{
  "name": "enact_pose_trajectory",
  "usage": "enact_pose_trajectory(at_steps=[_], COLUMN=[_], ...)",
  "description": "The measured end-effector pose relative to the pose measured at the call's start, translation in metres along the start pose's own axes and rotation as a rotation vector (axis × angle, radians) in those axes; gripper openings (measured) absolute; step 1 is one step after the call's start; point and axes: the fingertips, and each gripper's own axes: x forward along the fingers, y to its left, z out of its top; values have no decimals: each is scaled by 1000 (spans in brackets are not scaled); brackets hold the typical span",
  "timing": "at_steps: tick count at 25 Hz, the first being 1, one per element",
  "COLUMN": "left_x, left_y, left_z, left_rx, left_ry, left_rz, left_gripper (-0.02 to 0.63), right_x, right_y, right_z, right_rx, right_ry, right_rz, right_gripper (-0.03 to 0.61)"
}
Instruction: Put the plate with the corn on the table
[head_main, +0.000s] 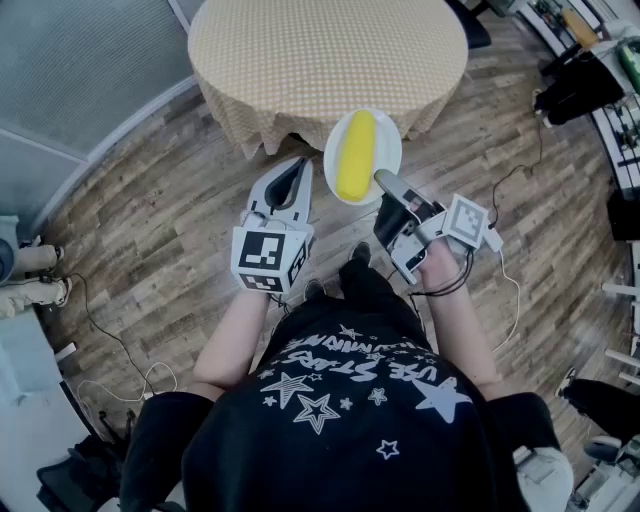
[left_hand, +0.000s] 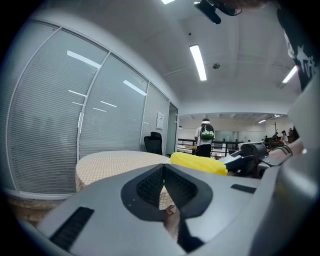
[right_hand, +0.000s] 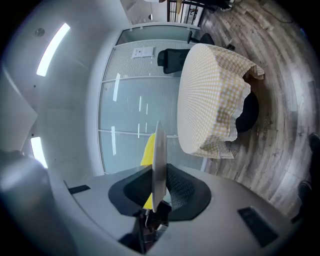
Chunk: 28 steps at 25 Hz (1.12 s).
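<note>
- Short of the table's (head_main: 330, 50) near edge, to the left: left gripper (head_main: 293, 175), fingers pressed together on nothing, idle.
- Just off the table's near edge, in the air above the wood floor (head_main: 150, 200): plate (head_main: 388, 140) with corn (head_main: 356, 155) lying on it, carried but not yet set down.
- Short of the table, to the right: right gripper (head_main: 385, 183), pinching the plate's rim.
- Left to do, judging so: reach over the table, lower, release.
- Writing: white lettering among stars on black shirt (head_main: 350, 400), not surely legible.

We see 1 round table (head_main: 330, 45) under a beige checked cloth (head_main: 245, 120), standing on the wood-plank floor (head_main: 160, 225), where thin cables (head_main: 90, 308) trail.
</note>
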Motion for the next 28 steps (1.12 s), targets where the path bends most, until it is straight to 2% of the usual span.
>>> enact_pose_trajectory(at_steps=[6, 18, 28], left_x=[-12, -28, -29], left_y=[1, -23, -8], left_z=[1, 1, 2], left_rx=[0, -6, -16], left_ry=[9, 3, 5], left_rz=[20, 44, 34], left_gripper=[5, 6, 6], right_x=[-2, -26, -11], right_y=[11, 17, 18], right_z=[-9, -19, -18], right_rx=[-11, -37, -10], right_ry=[14, 49, 20], right_rz=[12, 6, -1], right_gripper=[78, 78, 78])
